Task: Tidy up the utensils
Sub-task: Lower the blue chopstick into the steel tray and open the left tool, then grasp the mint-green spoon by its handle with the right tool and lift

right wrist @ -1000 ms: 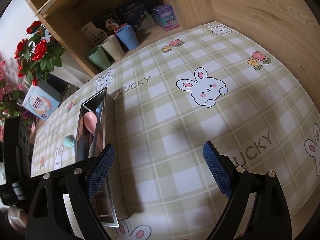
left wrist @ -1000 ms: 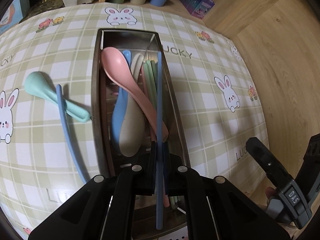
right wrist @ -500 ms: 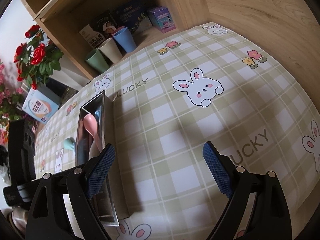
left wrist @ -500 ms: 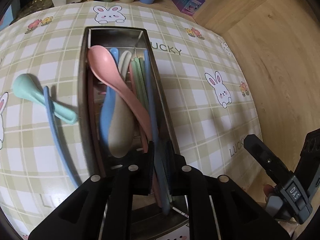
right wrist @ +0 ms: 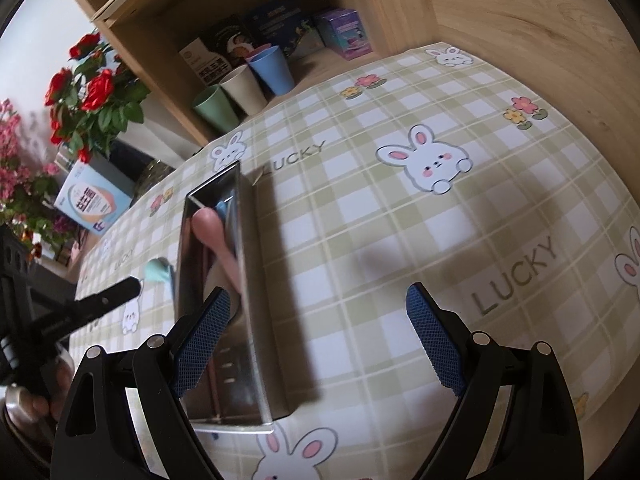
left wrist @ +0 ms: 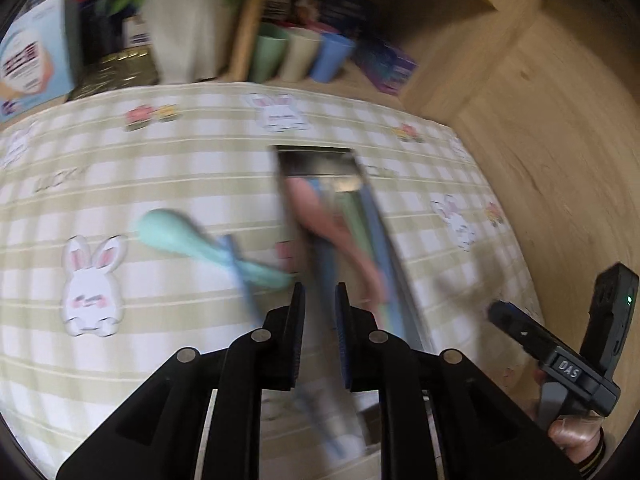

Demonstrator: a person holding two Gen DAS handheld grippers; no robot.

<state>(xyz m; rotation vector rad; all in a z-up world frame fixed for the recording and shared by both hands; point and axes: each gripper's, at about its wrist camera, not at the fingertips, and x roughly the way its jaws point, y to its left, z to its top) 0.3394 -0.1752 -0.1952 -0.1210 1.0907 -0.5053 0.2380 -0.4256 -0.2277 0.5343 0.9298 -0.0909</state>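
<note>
The steel tray [right wrist: 256, 320] lies lengthwise on the desk [right wrist: 400, 240], utensils inside running along it, handles toward the cameras. The left gripper [left wrist: 319, 304] has just been opening, fingers slightly apart, gripping nothing. The right gripper [right wrist: 318, 320] stands wide open, empty.

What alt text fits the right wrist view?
An open right hand-held gripper hovers over a rabbit-print checked tablecloth, beside a metal tray holding a pink spoon. A mint spoon lies left of the tray; three cups stand behind.
</note>
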